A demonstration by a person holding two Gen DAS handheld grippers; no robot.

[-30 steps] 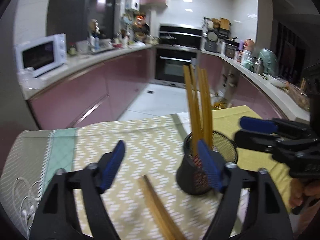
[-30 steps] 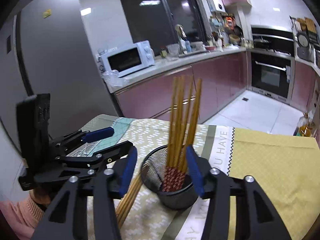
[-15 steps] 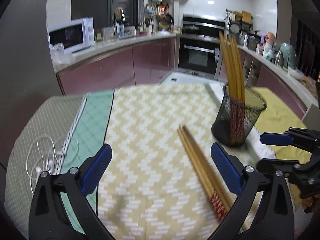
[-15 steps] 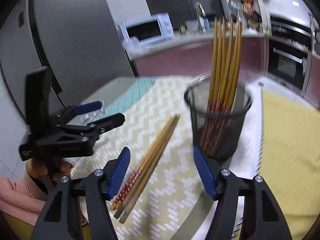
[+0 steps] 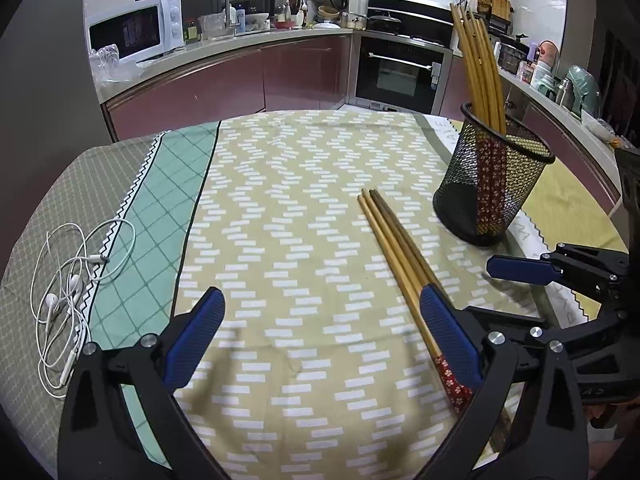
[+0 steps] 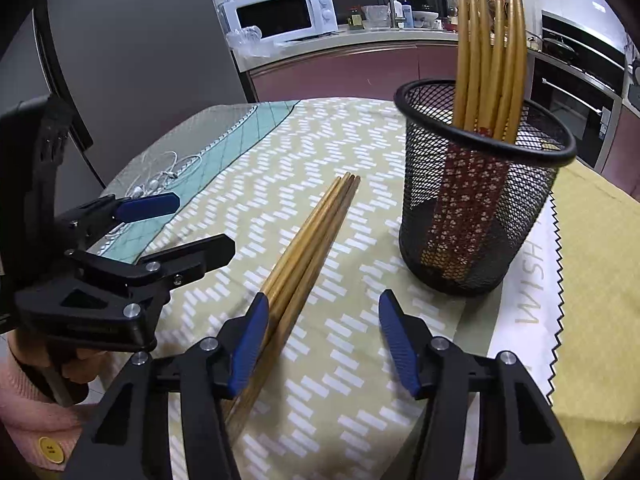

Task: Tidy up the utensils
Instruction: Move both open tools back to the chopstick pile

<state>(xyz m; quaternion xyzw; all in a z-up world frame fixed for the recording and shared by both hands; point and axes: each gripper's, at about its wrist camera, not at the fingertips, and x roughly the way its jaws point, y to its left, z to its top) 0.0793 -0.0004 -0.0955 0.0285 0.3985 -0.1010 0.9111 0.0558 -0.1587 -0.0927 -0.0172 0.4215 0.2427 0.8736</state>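
The left gripper point(image 5: 320, 320) has its jaws spread wide with nothing held; they have just closed in by a shade, and only patterned cloth lies in the gap. Its right blue pad sits over the bundle of loose chopsticks point(image 5: 396, 246), whether touching them cannot be told. The right gripper point(image 6: 320, 328) stands with its jaws about half open — they have just been closing — and grips nothing. Its left pad lies just beside the same chopsticks point(image 6: 312, 232), which pass under that finger rather than through the gap.

The loose chopsticks lie flat together on the zigzag-patterned tablecloth point(image 5: 280, 208), plain tips pointing away from both grippers, red flower-patterned ends nearest the left gripper. Just beyond them, near but apart, stands the black mesh holder point(image 6: 476, 208), upright on the desk, with more chopsticks point(image 6: 490, 40) standing in it, patterned ends down and leaning against its far wall.

Farther out, white earphones point(image 5: 68, 292) lie in a loose tangle on the grey-and-green edge of the cloth, well to the left. A yellow cloth point(image 6: 592, 300) with a zigzag border covers the desk to the right of the holder. A hand in a pink sleeve point(image 6: 24, 412) holds the left gripper. Behind the desk, a white microwave point(image 5: 136, 28) sits on the kitchen counter — a built-in oven point(image 5: 400, 72) stands further along.
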